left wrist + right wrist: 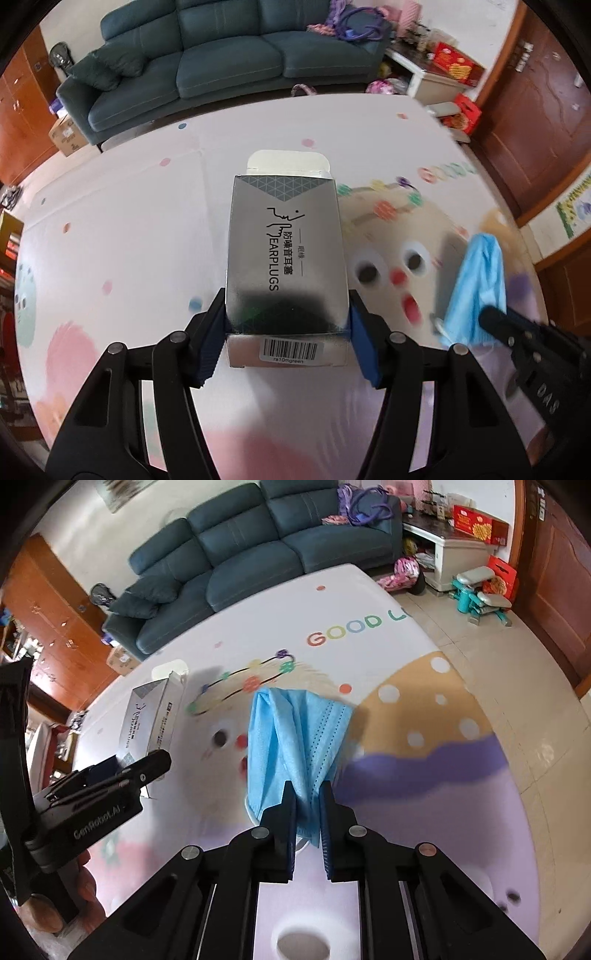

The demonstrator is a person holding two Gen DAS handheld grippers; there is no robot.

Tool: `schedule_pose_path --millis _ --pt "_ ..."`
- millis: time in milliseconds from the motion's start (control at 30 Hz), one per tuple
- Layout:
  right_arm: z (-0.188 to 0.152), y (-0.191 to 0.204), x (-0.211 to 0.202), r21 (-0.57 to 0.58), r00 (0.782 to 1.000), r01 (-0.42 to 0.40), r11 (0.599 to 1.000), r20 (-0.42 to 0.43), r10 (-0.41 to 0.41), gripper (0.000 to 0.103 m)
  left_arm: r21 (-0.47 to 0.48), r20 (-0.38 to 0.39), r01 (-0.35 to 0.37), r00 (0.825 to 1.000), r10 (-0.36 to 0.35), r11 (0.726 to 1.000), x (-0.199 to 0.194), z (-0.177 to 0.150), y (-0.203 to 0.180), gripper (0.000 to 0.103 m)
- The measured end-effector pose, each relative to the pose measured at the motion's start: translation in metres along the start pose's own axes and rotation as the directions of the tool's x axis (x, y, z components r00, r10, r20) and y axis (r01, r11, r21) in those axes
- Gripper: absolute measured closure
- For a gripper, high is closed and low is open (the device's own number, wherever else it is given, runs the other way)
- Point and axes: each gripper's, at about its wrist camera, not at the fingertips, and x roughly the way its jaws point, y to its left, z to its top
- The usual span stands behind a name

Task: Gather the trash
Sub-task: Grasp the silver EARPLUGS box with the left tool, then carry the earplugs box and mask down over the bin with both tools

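A silver earplugs box [286,251] with an open top flap sits between the blue pads of my left gripper [288,299], which is shut on its lower sides. It is held over the patterned play mat [129,229]. In the right wrist view the box [147,716] and the left gripper [135,764] show at the left. My right gripper [307,790] is shut on a crumpled blue face mask [295,734] that hangs from the pads above the mat [424,775]. From the left wrist camera, the mask [476,284] and the right gripper [493,319] appear at the right.
A dark teal sofa [240,554] stands past the mat's far edge. A cardboard box [66,136] is on the floor left of it. A white cabinet [461,557] with red boxes, a teal stepper [480,598] and a wooden door [535,122] are on the right.
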Motion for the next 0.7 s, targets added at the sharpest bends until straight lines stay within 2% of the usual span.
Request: schedule_pose_path --millis 67,267,433,700 --pt "-0.018 0.003 -0.025 -0.019 1.000 -0.017 1.000 0.006 0.017 0.092 0.031 0.016 0.016 1.000 -0.016 0.999 -0.026 -0.011 0.006 0.046" --pt "-0.089 0.015 -0.110 -0.064 0.998 -0.054 0.996 0.025 0.056 0.092 0.102 0.034 0.093 0.995 -0.097 0.990 -0.117 -0.083 -0.006 0.046" --pt "-0.159 0.028 -0.177 -0.112 0.995 -0.084 0.990 0.046 0.089 0.092 0.156 0.039 0.145 0.987 -0.153 0.977 -0.188 -0.157 -0.021 0.046" --pt "-0.275 0.039 -0.259 -0.185 0.992 -0.105 0.977 0.056 0.117 0.092 0.205 0.073 0.215 0.970 -0.234 0.955 -0.282 -0.287 -0.039 0.046"
